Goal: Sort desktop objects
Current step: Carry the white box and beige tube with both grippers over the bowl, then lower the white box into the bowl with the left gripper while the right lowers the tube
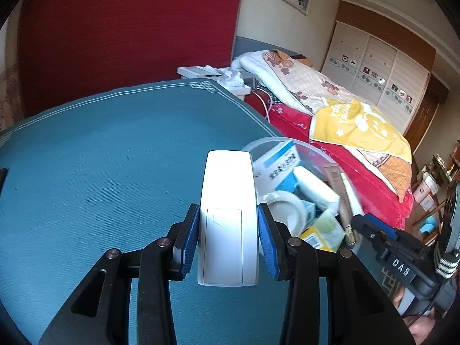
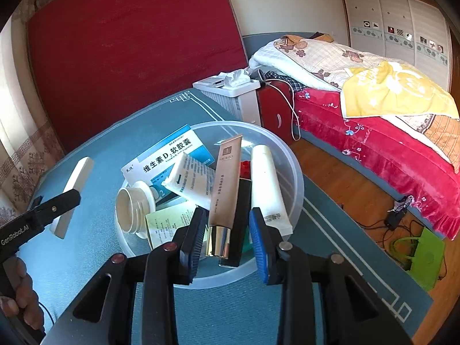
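Above the teal woven tablecloth (image 1: 100, 158) with its white border lines, left gripper (image 1: 228, 238) clenched on a flat white rectangular plastic device (image 1: 228, 215), blue ribbed pads (image 1: 191, 240) pressed to both long edges, the device pointing forward and lifted off the cloth. Seen from the right wrist view as a slim white slab (image 2: 73, 195) tilted in the black fingers, just left of the bowl and apart from it.

Just right of that, a round translucent plastic bowl (image 2: 296, 172) on the cloth, near the table's right edge, crowded with sorted items: a blue-and-white medicine carton with Chinese print (image 2: 169, 155) leaning at the back, a white squeeze tube with a black arrow (image 2: 191, 181) lying across it, a beige cosmetic tube with a shiny metallic cap (image 2: 225, 189) pointing toward the camera, a plain white tube (image 2: 266, 184) along the right wall, a small white open jar (image 2: 133, 207) on its side at the left, a pale green printed packet (image 2: 166, 224) at the front.

Over the bowl's near rim, right gripper (image 2: 228, 238) released, blue pads (image 2: 257, 244) spread apart with the beige tube's cap showing between them, nothing grasped.

Beyond the table, a bed with a red floral cover (image 2: 388, 149) and a yellow towel (image 2: 394, 92).
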Demonstrator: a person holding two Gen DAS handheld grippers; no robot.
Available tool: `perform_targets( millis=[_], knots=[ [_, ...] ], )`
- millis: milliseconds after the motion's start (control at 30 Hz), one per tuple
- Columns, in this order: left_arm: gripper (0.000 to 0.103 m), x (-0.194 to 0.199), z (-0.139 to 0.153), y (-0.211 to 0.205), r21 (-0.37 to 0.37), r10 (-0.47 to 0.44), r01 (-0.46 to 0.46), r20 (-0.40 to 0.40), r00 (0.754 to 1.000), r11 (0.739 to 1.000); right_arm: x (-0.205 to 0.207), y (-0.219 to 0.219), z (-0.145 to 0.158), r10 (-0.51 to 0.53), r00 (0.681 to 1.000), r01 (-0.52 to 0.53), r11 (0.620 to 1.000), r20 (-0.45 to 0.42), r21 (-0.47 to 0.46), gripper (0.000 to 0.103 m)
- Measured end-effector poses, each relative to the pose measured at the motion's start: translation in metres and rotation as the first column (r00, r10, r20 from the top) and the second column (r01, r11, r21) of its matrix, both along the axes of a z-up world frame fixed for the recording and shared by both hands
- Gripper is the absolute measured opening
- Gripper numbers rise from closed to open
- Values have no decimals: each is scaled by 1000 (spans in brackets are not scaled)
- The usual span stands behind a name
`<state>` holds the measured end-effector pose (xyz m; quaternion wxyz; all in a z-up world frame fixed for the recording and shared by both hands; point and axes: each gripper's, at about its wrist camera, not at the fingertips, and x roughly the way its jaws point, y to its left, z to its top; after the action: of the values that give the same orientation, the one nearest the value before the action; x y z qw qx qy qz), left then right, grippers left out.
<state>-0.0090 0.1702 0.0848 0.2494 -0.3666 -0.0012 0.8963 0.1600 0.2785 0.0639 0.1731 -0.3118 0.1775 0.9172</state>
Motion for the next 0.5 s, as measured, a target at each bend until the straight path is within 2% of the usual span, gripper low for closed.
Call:
perform_targets(
  millis=[100, 267, 500],
  knots=[
    [43, 0, 4, 14, 1, -20, 20, -4, 1000, 1000, 3, 3, 2, -3, 1000, 3, 1000, -16, -8, 45],
    [43, -1, 8, 38, 2, -49, 49, -7, 999, 999, 5, 6, 4, 4, 999, -5, 1000, -35, -9, 46],
    [43, -9, 2, 68, 9, -74, 74, 34, 997, 997, 7, 12, 1, 15, 999, -16, 999, -48, -31, 49]
  ],
)
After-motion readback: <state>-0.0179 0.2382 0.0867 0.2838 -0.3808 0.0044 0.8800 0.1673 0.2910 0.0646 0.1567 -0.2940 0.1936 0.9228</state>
